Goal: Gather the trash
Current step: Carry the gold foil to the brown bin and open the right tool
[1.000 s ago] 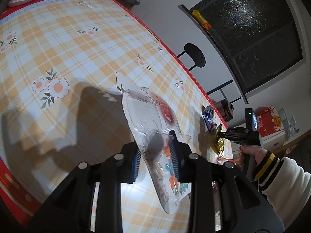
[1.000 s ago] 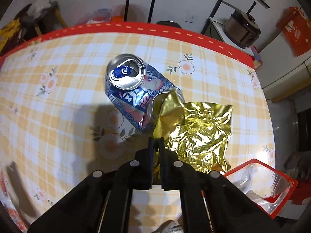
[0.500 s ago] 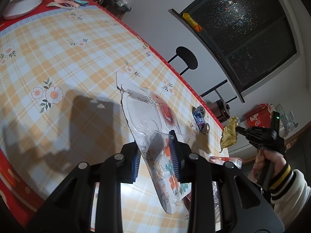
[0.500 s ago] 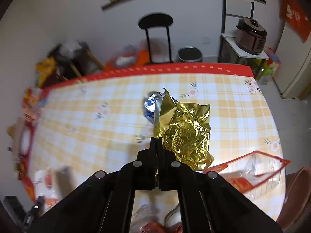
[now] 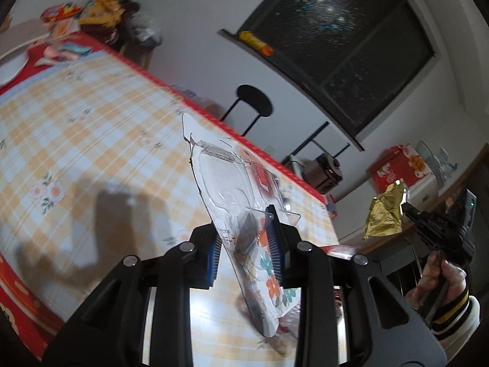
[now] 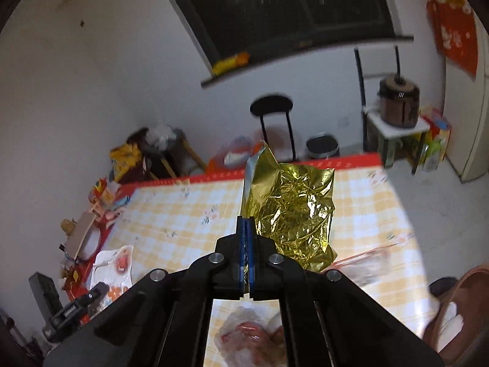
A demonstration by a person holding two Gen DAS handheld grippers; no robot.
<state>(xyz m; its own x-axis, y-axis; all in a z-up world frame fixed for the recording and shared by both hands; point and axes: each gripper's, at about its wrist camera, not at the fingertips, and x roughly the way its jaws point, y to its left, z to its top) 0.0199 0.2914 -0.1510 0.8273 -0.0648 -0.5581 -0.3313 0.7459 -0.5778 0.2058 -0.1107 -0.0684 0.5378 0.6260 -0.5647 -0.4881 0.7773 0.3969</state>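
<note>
My left gripper (image 5: 244, 229) is shut on a clear plastic blister pack (image 5: 232, 189) with a flowered card back, held above the checked table (image 5: 76, 128). My right gripper (image 6: 246, 223) is shut on a crumpled gold foil wrapper (image 6: 290, 208) and holds it high over the table. The wrapper (image 5: 385, 214) and the right gripper (image 5: 406, 206) also show at the right of the left wrist view. The left gripper with the blister pack (image 6: 113, 266) shows at the lower left of the right wrist view.
A clear bag with red content (image 6: 250, 336) lies under my right gripper, a red-edged clear wrapper (image 6: 366, 263) at its right. Snacks and a plate (image 6: 91, 232) crowd the table's left end. A black stool (image 6: 272, 107), a bin (image 6: 322, 146) and a cooker (image 6: 398, 101) stand beyond.
Both grippers have risen and tilted up, away from the table. The gold wrapper came off the table and is higher now; the blue can has dropped out of sight.
</note>
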